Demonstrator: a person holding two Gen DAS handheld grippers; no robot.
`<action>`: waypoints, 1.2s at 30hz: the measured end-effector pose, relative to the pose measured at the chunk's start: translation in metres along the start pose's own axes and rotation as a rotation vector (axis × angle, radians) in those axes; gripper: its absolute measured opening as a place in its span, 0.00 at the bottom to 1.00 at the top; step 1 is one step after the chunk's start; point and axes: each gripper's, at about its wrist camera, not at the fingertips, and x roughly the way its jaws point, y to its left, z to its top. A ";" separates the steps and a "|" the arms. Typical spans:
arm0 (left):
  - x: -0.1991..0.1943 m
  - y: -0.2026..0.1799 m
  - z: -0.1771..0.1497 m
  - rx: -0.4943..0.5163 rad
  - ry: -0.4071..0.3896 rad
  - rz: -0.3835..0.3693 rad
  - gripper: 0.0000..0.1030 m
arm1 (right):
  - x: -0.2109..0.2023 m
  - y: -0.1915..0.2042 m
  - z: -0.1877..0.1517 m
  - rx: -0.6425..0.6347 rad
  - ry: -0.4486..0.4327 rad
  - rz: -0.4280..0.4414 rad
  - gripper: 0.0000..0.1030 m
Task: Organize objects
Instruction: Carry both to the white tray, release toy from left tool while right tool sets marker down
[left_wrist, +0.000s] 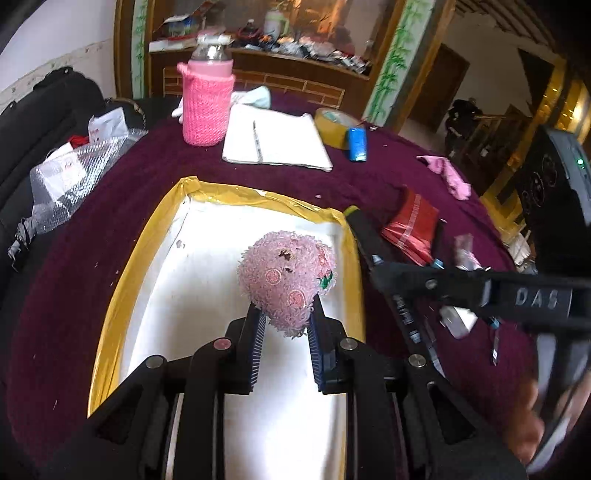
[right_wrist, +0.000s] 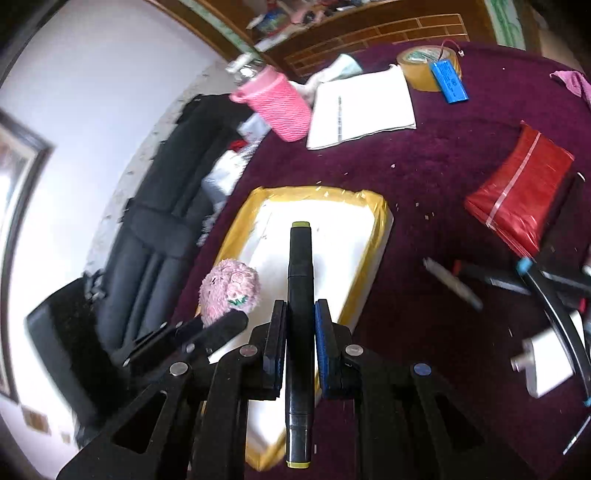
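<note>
Both angle downward: left hand-held gripper (left_wrist: 286, 325) clamps the fuzzy pink plush ball (left_wrist: 286, 284); right hand-held gripper (right_wrist: 300, 321), marked "DAS", clamps the black yellow-capped marker (right_wrist: 300, 295).

table (left_wrist: 147, 173), purple cloth | on it: tray (left_wrist: 258, 194), notebook (left_wrist: 280, 136), tape roll (left_wrist: 332, 123), red pouch (right_wrist: 521, 192)

- The left tool (left_wrist: 286, 325) grips a fuzzy pink plush ball (left_wrist: 286, 280) between its blue-padded fingers (left_wrist: 258, 332), above a white tray (left_wrist: 221, 266) with a yellow taped rim.
- The tray lies on a purple tabletop (left_wrist: 74, 266), towards its near edge.
- Beyond the tray: a bottle in a pink knitted sleeve (left_wrist: 207, 107), an open notebook (left_wrist: 277, 136), a roll of tan tape (left_wrist: 334, 125) and a blue battery (left_wrist: 356, 144) touching it.
- Right of the tray lie red plastic bags (left_wrist: 410, 229) and a pink cloth (left_wrist: 447, 173).
- The right tool (left_wrist: 373, 254) reaches in from the right edge, holding a black marker (left_wrist: 360, 229) over the tray's right rim.
</note>
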 end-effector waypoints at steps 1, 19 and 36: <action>0.009 0.003 0.004 -0.011 0.014 0.005 0.19 | 0.010 0.000 0.007 0.012 0.000 -0.019 0.13; 0.083 0.039 0.016 -0.246 0.128 -0.132 0.23 | 0.068 -0.023 0.044 0.116 -0.010 -0.130 0.13; 0.041 0.058 0.016 -0.372 0.057 -0.224 0.57 | -0.025 -0.013 0.026 -0.046 -0.153 -0.289 0.55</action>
